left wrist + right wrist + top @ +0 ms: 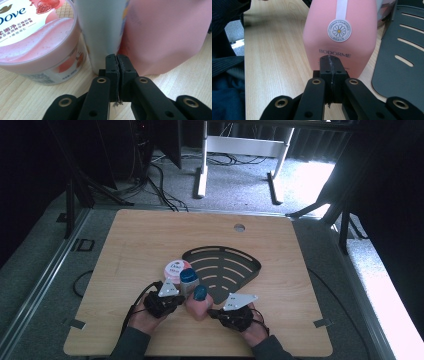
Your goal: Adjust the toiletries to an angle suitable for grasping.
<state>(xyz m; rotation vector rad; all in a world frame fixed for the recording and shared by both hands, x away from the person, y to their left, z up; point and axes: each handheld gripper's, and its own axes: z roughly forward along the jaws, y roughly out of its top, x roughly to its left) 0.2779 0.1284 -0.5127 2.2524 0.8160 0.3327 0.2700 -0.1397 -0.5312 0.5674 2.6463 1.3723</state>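
Note:
Three toiletries stand close together near the table's front. A pink Dove jar (pixel 177 269) (pixel 37 37) is farthest back. A pale bottle with a blue cap (pixel 189 281) (pixel 102 30) stands beside it. A pink Bodorme bottle with a blue cap (pixel 200 304) (pixel 339 32) (pixel 165 35) is nearest. My left gripper (pixel 179 299) (pixel 117 58) is shut with nothing in it, its tips by the base of the pale bottle. From the other side, my right gripper (pixel 212 312) (pixel 331 60) is shut and empty too, with its tips at the pink bottle's lower front.
A black fan-shaped slotted rack (pixel 225 265) (pixel 402 62) lies flat just behind and to the right of the bottles. A small round hole (pixel 239 227) sits near the table's far edge. A dark sleeve (pixel 224 62) shows at the left of the right gripper view.

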